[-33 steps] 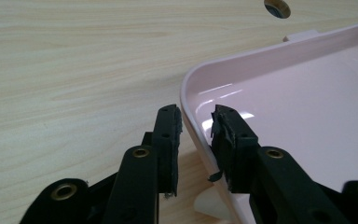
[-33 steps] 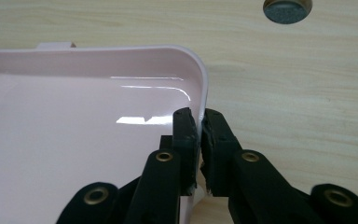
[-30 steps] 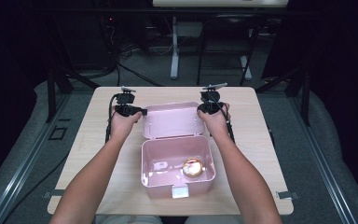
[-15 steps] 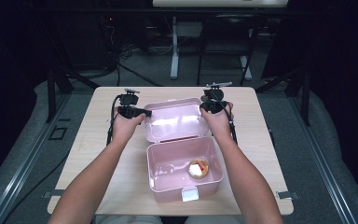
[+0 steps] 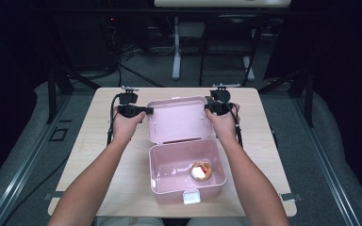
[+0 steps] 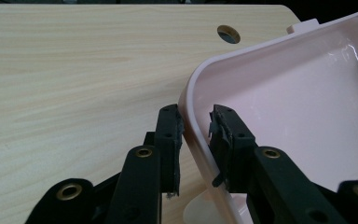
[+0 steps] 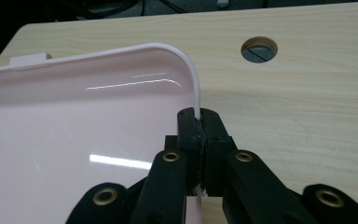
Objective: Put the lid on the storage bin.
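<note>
A pale pink plastic storage box [image 5: 169, 181] sits open at the near middle of the light wooden tabletop [image 5: 85, 155]. Its hinged pink lid [image 5: 176, 120] is tilted back behind the box body, inner face toward the person. A small round orange-and-white object [image 5: 201, 171] lies on the box floor, toward its right side; what it is cannot be told.

The left hand-held gripper [image 6: 195, 135] straddles the left edge of the lid. Its jaws have just been closing and stand narrow, with the lid rim between them. The outer pad appears to lie against the rim, while a slight gap remains at the inner pad, so no firm clamp is seen. In the high view this left hand-held gripper [image 5: 139, 111] meets the lid at its upper left corner.

The right hand-held gripper [image 7: 199, 122] is clamped tight on the lid's right rim, just below the rounded corner. In the high view it [image 5: 212, 107] sits at the lid's upper right corner.
</note>
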A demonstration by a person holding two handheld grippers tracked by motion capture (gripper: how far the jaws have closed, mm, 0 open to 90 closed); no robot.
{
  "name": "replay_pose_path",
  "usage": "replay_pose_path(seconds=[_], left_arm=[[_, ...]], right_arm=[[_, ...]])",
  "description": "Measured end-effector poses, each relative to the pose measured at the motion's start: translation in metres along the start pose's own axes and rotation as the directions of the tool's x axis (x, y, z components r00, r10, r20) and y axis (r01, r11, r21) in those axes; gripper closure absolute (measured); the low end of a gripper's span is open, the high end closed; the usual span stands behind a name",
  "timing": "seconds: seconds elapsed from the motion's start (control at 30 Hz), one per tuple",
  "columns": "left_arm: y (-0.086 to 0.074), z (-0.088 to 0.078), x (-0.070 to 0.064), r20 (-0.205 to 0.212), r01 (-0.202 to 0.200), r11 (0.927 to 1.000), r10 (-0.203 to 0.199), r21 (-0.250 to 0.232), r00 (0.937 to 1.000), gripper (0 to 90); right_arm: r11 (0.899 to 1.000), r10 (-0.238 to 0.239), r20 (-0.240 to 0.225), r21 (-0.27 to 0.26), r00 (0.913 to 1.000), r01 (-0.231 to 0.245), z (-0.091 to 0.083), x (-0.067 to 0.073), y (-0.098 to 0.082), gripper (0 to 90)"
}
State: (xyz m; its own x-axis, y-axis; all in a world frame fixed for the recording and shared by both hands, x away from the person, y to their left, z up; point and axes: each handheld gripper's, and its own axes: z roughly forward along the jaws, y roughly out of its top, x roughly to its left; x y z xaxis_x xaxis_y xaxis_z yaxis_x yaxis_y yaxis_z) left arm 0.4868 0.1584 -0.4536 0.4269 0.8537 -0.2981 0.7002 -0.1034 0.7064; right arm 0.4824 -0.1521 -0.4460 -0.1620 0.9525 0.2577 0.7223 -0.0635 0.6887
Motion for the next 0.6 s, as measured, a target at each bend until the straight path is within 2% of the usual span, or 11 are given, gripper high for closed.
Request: replay_pose_path(seconds=[0.17, 0.2, 0.6], left_arm=[[0.008, -0.005, -0.007, -0.017, -0.038, 0.9992, 0.038, -0.008, 0.9991, 74.5], [0.009, -0.006, -0.008, -0.023, -0.045, 0.9989, 0.044, -0.011, 0.9988, 74.9], [0.02, -0.016, -0.015, -0.048, -0.067, 0.9967, 0.064, -0.047, 0.9968, 78.6]], right_arm=[[0.999, -0.017, -0.002, -0.028, 0.9999, 0.017, -0.008, -0.001, 0.0, 88.1], [1.0, -0.005, -0.005, -0.021, 1.0, 0.005, -0.01, -0.001, 0.0, 88.1], [0.998, -0.013, -0.023, -0.057, 0.9996, 0.011, -0.023, 0.0, 0.001, 87.4]])
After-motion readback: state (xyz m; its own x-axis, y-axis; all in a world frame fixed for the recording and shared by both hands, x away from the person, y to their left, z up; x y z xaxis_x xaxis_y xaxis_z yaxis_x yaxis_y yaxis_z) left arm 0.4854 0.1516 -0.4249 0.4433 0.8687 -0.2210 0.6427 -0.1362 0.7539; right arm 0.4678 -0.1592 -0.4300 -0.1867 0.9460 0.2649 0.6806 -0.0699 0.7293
